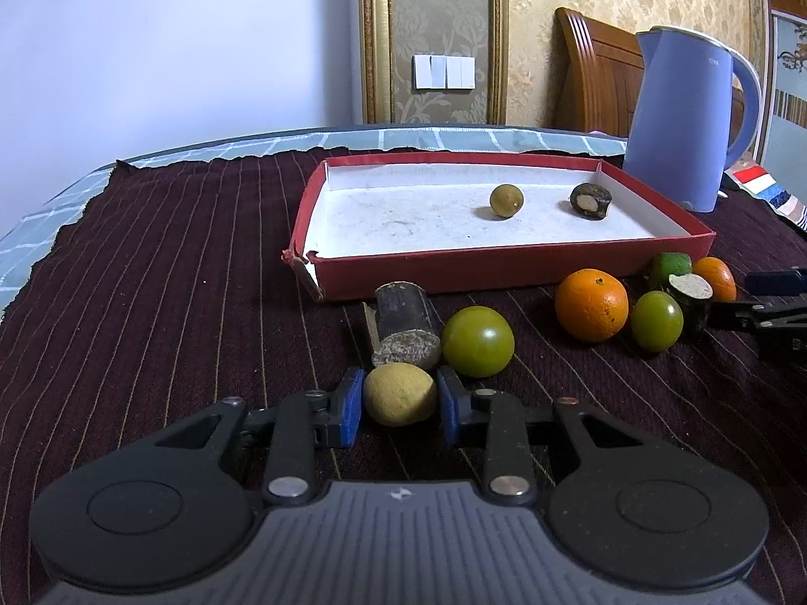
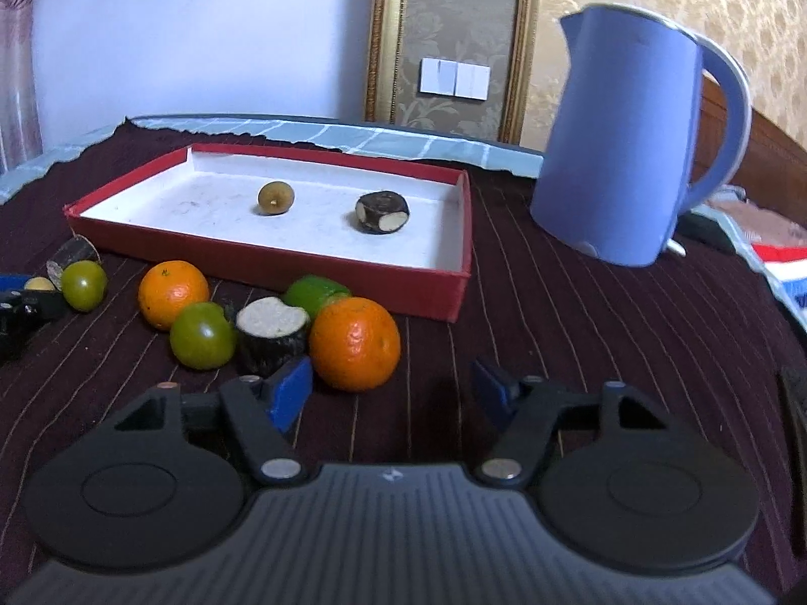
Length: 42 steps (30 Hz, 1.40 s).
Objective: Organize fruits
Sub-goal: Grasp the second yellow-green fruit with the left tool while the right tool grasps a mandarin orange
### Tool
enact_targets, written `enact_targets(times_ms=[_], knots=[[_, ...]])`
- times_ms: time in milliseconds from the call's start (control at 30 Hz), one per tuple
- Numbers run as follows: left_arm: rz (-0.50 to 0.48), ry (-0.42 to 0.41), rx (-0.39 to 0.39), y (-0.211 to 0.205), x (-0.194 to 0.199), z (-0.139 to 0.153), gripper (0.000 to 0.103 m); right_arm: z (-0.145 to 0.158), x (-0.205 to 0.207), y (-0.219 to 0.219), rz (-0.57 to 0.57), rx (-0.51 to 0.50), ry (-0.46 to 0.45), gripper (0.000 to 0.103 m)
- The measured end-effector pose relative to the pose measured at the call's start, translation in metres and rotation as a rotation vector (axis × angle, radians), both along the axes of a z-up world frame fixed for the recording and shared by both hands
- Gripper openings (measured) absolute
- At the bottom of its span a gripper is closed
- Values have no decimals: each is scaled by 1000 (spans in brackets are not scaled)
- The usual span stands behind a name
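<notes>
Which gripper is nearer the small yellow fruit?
Left. The left gripper has its jaws shut on the small yellow fruit; the right gripper is off by the oranges.

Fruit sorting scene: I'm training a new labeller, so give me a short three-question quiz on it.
1. True or false: the left gripper is shut on the yellow fruit.
2. How many items lie in the red box?
3. Which is nearest the right gripper: A) kettle, B) an orange, C) the box?

Key: 1 true; 2 two, a small olive fruit and a dark cut piece; 3 B.
</notes>
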<state>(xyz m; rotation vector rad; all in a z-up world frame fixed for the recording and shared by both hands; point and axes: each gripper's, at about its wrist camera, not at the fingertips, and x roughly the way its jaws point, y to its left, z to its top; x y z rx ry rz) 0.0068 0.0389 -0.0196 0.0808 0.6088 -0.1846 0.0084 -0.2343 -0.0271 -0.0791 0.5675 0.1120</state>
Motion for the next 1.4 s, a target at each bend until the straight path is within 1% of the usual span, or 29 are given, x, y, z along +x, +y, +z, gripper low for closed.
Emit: enact_targets(times_ms=[167,267,300,333,367,400,733,867,967,1167,1400], knots=[[-1,-4,14,-2,-1,0,30,0,5,7,16,-44,6,66],[-1,-7,21,-3,-1,0,30,-5,16,3,26,-11,35,65],[-2,-7,20,-2,-1,0,30,-5,18,3,28,-5,35,58],[-1,-6,19,-3,-1,0,30,-5,19,3,35,2,35,53],[-1,-5,19,-2,0,0,30,-4,21,4,47,14,38,42],[-2,-7,20,-2,-1,0,30,-4,22,4,60,36,44,40],[-2,-12,16,-1,-2,-1,30,-3,15,0,23,68,37,40],[-3,-9,4,1,-3,-1,30,-3,5,-3,-7,70,15,40],[-5,-17,7,0,-6,2,30,0,-3,-9,-33,104,-8,40],[-10,-45,1,-7,-11,13,30,12,-17,-6,-30,138,-59,40],[-30,-83,14,-24,-13,26,30,23,-19,6,-14,158,-90,40]])
